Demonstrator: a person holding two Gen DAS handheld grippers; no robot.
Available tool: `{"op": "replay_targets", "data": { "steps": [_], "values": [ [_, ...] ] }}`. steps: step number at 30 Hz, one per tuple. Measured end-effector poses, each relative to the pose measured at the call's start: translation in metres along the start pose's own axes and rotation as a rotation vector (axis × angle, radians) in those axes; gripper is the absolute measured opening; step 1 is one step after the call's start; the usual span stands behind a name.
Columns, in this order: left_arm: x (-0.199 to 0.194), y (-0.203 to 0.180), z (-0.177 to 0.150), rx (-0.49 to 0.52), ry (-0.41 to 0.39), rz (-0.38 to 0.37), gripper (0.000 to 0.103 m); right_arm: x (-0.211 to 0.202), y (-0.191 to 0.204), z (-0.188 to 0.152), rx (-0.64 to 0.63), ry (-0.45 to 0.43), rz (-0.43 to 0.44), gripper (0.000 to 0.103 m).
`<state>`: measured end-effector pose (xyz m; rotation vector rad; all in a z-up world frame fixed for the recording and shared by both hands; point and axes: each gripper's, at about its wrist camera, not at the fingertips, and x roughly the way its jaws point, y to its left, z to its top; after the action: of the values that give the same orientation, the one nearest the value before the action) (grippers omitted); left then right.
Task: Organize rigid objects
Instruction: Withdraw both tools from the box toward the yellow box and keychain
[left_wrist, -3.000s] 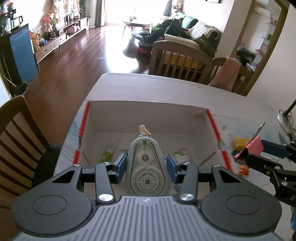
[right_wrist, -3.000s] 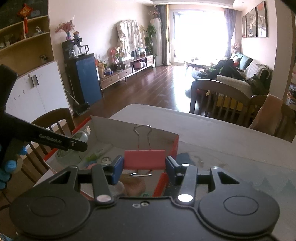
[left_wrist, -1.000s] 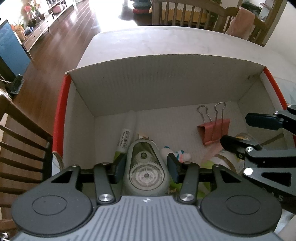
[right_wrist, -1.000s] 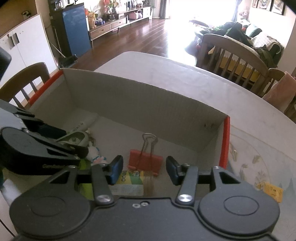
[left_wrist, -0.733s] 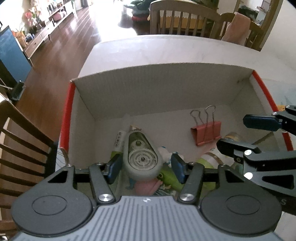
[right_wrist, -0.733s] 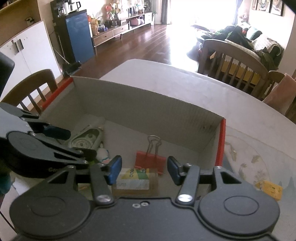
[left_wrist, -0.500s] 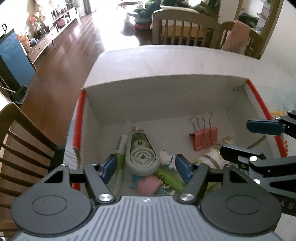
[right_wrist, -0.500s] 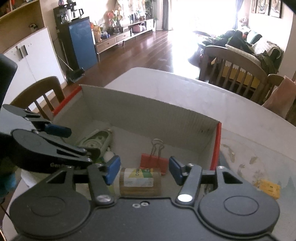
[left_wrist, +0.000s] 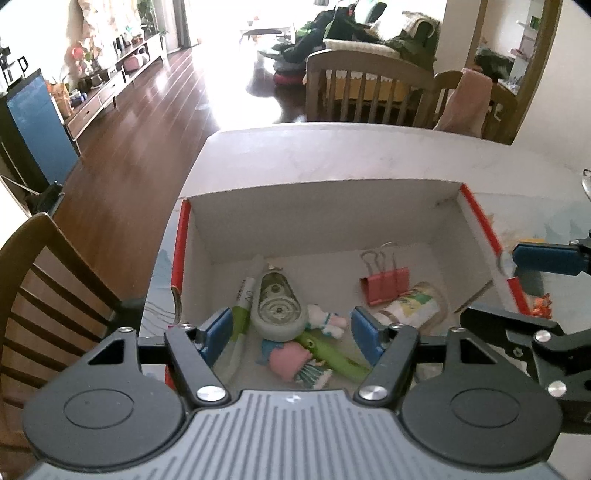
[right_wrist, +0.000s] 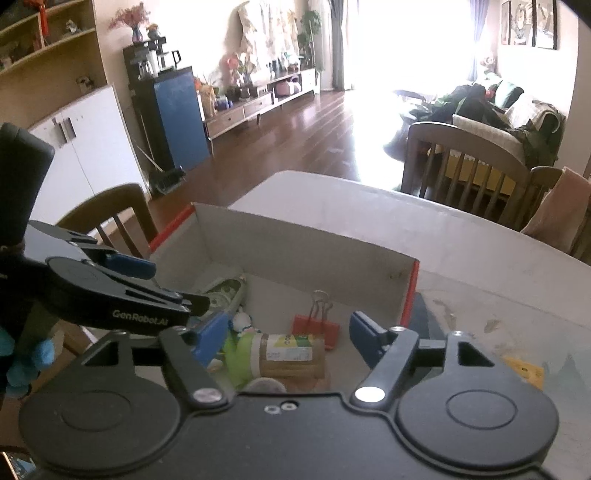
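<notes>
Both tools now lie released in the box (left_wrist: 369, 206), the correction-tape dispenser (left_wrist: 277, 308) and red binder clip (left_wrist: 386, 282) apart, while left gripper (left_wrist: 291, 332) and right gripper (right_wrist: 284, 332), jaws just opened, hover empty above.

Blown-out window glare, fisheye-warped edges

The box (left_wrist: 325, 206) sits at the table's (left_wrist: 332, 147) near left corner. In it, the tape dispenser (left_wrist: 277, 306) lies toward the left wall, the binder clip (left_wrist: 386, 282) toward the right, a bottle (left_wrist: 410, 306) just before the clip.
</notes>
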<state>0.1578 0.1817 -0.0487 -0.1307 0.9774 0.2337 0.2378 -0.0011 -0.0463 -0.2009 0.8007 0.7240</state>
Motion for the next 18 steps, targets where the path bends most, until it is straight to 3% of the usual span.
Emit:
{"op": "replay_targets", "data": {
  "steps": [8,18],
  "values": [
    [-0.028,-0.018,-0.004,0.000,-0.056,-0.041,0.077,-0.037,-0.015,-0.009,0.044,-0.072,0.045,0.090],
    [-0.055,-0.056,-0.012,-0.002,-0.098,-0.105,0.084,-0.075,-0.043,-0.033,0.054,-0.138,0.014,0.096]
  ]
}}
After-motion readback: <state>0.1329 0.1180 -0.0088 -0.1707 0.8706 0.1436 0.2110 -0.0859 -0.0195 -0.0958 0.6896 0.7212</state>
